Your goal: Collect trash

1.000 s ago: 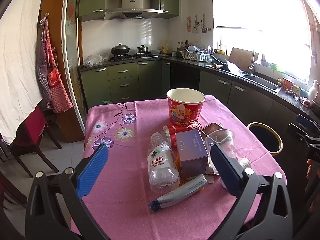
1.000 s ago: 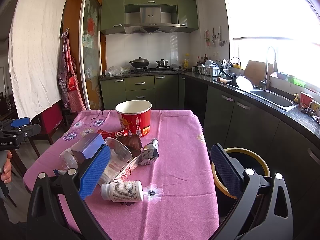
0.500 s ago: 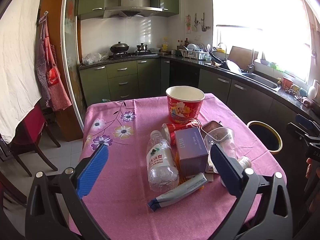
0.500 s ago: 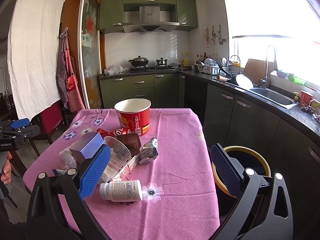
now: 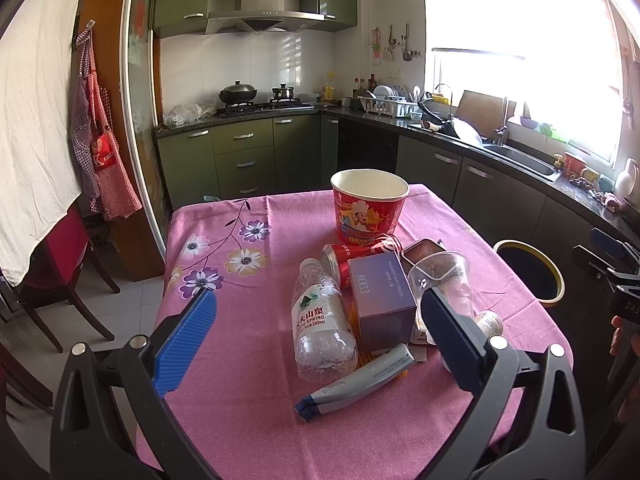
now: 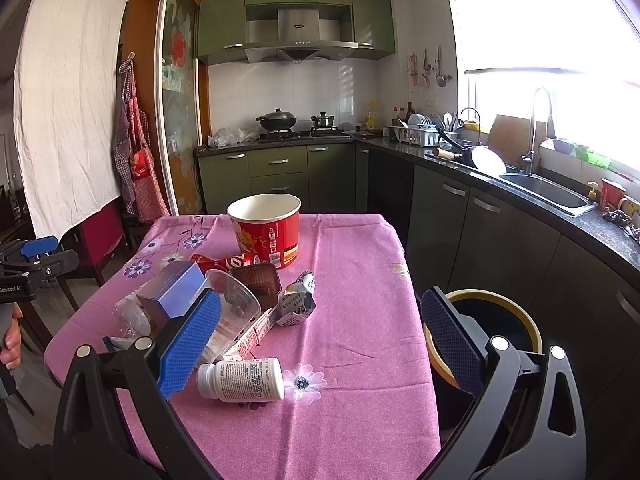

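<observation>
Approach step, nothing collected: left claw [image 5: 318,338] and right claw [image 6: 320,344] both spread apart, empty, above surface [image 6: 352,248]; next likely grasp pill bottle [image 6: 242,379], carry to bin [image 6: 494,326].

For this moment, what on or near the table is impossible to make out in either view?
- Trash bin: its contents are dark in both views, and the right gripper finger covers part of its rim.
- Clear plastic cup: the left gripper finger hides its base.
- White pill bottle: label print too small to read.
- Red paper bucket: its bottom is out of sight.
</observation>
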`<control>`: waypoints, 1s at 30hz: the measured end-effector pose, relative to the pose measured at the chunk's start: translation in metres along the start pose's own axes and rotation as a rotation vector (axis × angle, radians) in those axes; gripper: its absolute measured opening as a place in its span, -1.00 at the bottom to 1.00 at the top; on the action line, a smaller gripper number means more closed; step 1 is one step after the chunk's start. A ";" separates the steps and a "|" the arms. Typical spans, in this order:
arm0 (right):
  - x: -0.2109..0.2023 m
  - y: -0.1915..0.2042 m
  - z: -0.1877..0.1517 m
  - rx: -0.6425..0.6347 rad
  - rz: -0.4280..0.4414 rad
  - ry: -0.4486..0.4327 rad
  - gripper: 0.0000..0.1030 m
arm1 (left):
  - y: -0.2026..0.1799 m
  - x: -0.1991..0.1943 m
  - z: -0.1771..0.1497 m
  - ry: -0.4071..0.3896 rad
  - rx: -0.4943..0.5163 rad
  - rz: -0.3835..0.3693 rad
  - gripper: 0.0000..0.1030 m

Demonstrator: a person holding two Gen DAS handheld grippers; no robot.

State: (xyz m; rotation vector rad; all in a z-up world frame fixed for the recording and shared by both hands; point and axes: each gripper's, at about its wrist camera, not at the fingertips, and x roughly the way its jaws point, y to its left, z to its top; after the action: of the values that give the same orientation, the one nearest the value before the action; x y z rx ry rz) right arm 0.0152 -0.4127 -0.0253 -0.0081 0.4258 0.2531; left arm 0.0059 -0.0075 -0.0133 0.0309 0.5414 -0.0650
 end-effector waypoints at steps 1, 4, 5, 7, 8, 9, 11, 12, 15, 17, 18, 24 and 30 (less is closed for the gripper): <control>0.001 0.000 0.000 0.001 0.000 0.002 0.92 | 0.000 0.000 0.000 0.001 0.001 0.001 0.89; 0.002 0.001 0.000 0.000 0.000 0.004 0.92 | 0.000 0.002 -0.001 0.003 0.001 0.000 0.89; 0.003 0.001 0.000 0.000 0.001 0.006 0.92 | -0.001 0.002 -0.002 0.004 0.002 -0.001 0.89; 0.004 0.001 0.000 0.000 0.001 0.008 0.92 | -0.002 0.003 -0.003 0.006 0.002 0.000 0.89; 0.005 0.001 -0.001 0.001 0.001 0.009 0.92 | -0.002 0.004 -0.003 0.008 0.002 -0.001 0.89; 0.006 0.000 -0.001 0.001 0.001 0.011 0.92 | -0.002 0.004 -0.003 0.010 0.002 -0.002 0.89; 0.008 -0.001 -0.001 0.005 -0.004 0.019 0.92 | -0.002 0.006 -0.003 0.014 0.003 -0.002 0.89; 0.010 -0.003 0.000 0.011 -0.006 0.025 0.92 | -0.002 0.008 -0.003 0.016 0.004 -0.001 0.89; 0.018 -0.008 0.007 0.020 0.009 0.043 0.92 | 0.000 0.013 0.000 0.032 0.005 -0.003 0.89; 0.028 -0.012 0.017 0.019 0.034 0.062 0.92 | 0.003 0.019 0.004 0.046 0.001 -0.010 0.89; 0.036 -0.014 0.024 0.023 0.057 0.085 0.92 | 0.004 0.022 0.007 0.051 0.000 -0.013 0.89; 0.101 -0.013 0.071 0.006 0.176 0.246 0.92 | 0.016 0.050 0.032 0.061 -0.002 0.002 0.89; 0.169 -0.006 0.120 0.018 0.187 0.335 0.92 | 0.030 0.093 0.058 0.076 -0.010 0.013 0.89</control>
State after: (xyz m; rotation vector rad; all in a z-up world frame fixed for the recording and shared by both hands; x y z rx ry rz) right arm 0.2141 -0.3707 0.0150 0.0075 0.7636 0.4348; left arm 0.1170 0.0148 -0.0110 0.0277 0.6170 -0.0488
